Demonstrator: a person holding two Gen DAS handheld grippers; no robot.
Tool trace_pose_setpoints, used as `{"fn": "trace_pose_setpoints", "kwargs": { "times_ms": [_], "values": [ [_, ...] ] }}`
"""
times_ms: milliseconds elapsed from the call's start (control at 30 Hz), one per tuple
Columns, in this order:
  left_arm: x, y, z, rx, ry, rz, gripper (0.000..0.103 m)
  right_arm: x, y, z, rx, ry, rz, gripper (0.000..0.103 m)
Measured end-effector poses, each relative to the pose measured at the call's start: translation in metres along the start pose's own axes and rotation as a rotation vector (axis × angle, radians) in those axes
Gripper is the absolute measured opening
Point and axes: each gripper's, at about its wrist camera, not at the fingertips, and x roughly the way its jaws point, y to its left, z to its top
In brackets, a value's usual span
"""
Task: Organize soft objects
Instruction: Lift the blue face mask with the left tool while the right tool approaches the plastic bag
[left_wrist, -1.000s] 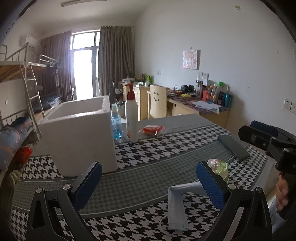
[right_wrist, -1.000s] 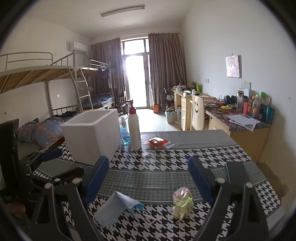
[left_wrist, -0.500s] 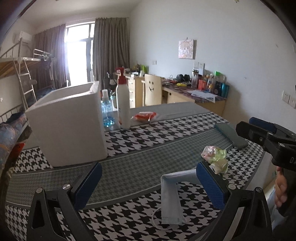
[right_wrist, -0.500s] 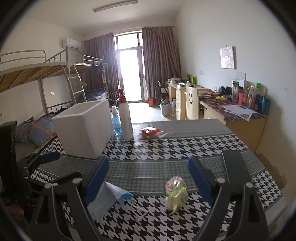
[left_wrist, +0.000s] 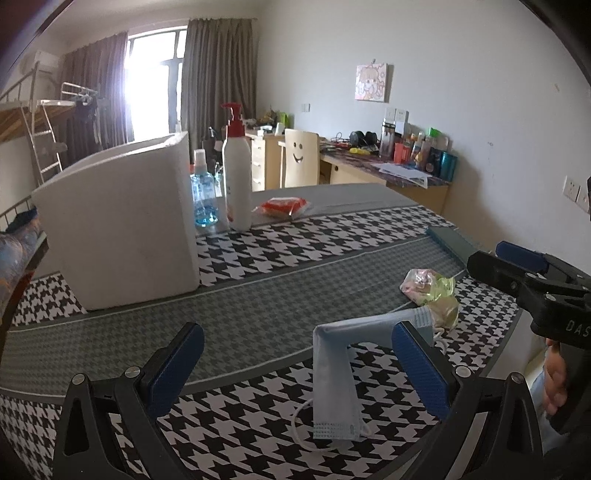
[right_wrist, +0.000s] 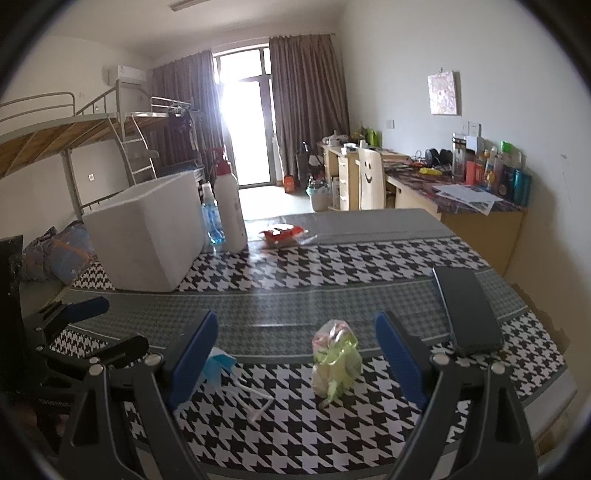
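Note:
A light blue face mask (left_wrist: 332, 369) lies bent on the houndstooth tablecloth (left_wrist: 258, 317), its ear loop trailing toward me. My left gripper (left_wrist: 295, 343) hovers low over it, open, with the mask between the blue pads and untouched. To the right lies a small soft packet in clear pink and green wrap (left_wrist: 430, 291). In the right wrist view that packet (right_wrist: 336, 358) sits between the fingers of my open right gripper (right_wrist: 297, 332), not gripped. The mask (right_wrist: 218, 363) is partly hidden behind its left finger. A white foam box (left_wrist: 118, 229) stands open-topped at the left.
Beside the box stand a white pump bottle (left_wrist: 236, 177) and a blue spray bottle (left_wrist: 203, 199), with a red packet (left_wrist: 282, 205) behind. A dark flat case (right_wrist: 469, 310) lies near the table's right edge. The left gripper (right_wrist: 107, 326) shows at the left of the right wrist view.
Both grippers have sunk toward the table and tipped down, so the mask and the packet loom larger between the fingers. The jaws stay equally wide; nothing on the table has moved.

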Motion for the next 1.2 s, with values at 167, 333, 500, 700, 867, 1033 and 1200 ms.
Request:
{"fn": "trace_pose_setpoints", "kwargs": {
  "times_ms": [167, 333, 500, 700, 867, 1033, 1200],
  "values": [
    [0.008, -0.002, -0.002, -0.003, 0.021, -0.001, 0.102, 0.008, -0.007, -0.006, 0.012, 0.027, -0.013, 0.090],
    [0.013, -0.002, -0.005, 0.001, 0.040, -0.002, 0.102, 0.016, -0.012, -0.012, 0.017, 0.058, -0.021, 0.090],
    [0.021, -0.002, -0.008, -0.011, 0.069, -0.013, 0.102, 0.023, -0.016, -0.016, 0.025, 0.089, -0.032, 0.090],
    [0.028, -0.003, -0.009, -0.013, 0.090, -0.003, 0.102, 0.031, -0.019, -0.020, 0.033, 0.113, -0.039, 0.090],
    [0.034, -0.003, -0.011, -0.013, 0.111, -0.002, 0.102, 0.034, -0.022, -0.023, 0.037, 0.129, -0.039, 0.090],
    [0.038, -0.004, -0.011, -0.010, 0.121, 0.005, 0.102, 0.040, -0.022, -0.025, 0.033, 0.147, -0.036, 0.090],
    [0.043, -0.005, -0.012, -0.009, 0.141, 0.009, 0.102, 0.045, -0.021, -0.028, 0.031, 0.163, -0.028, 0.090]
  ]
}}
